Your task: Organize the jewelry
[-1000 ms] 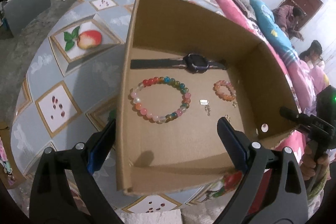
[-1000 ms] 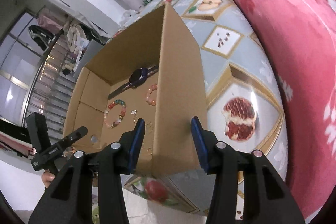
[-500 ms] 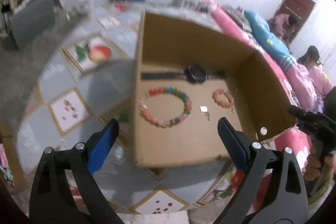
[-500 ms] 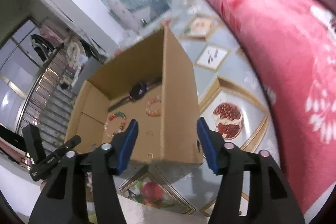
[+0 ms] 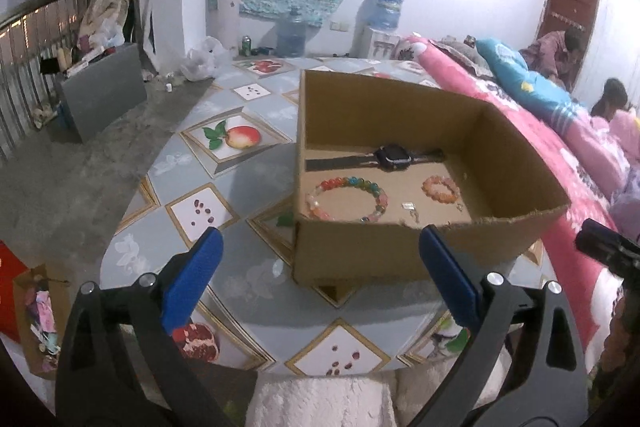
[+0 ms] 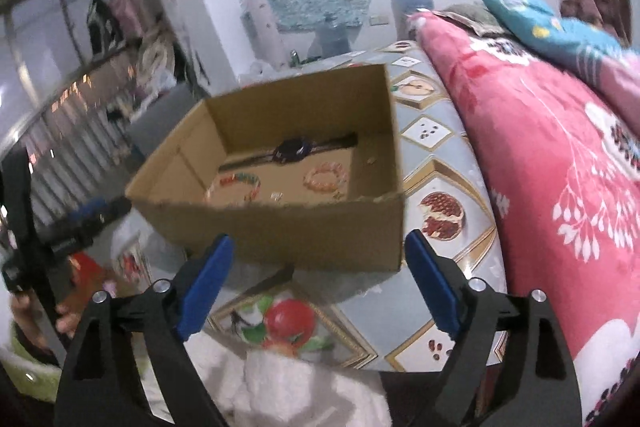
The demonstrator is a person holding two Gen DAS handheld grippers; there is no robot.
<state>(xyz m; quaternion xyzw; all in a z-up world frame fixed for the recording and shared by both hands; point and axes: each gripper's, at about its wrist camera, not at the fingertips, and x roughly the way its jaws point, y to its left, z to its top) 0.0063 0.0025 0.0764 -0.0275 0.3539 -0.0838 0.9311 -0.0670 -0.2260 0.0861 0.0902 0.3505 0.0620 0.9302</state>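
- Sitting ahead of and below both grippers, the cardboard box (image 5: 404, 251) on the table (image 5: 192, 163) holds the jewelry.
- Left gripper (image 5: 320, 267): jaws wide, empty.
- Right gripper (image 6: 318, 273): jaws opening, nothing between them.

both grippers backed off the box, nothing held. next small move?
Probably none beyond parking: the watch, both bracelets and a small charm already lie in the box. The left gripper is open and empty; the right gripper is opening, nothing between its jaws.

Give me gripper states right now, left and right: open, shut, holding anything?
Left gripper: open, holding nothing, short of the cardboard box.
Right gripper: jaws opening, nothing between them, clear of the box.
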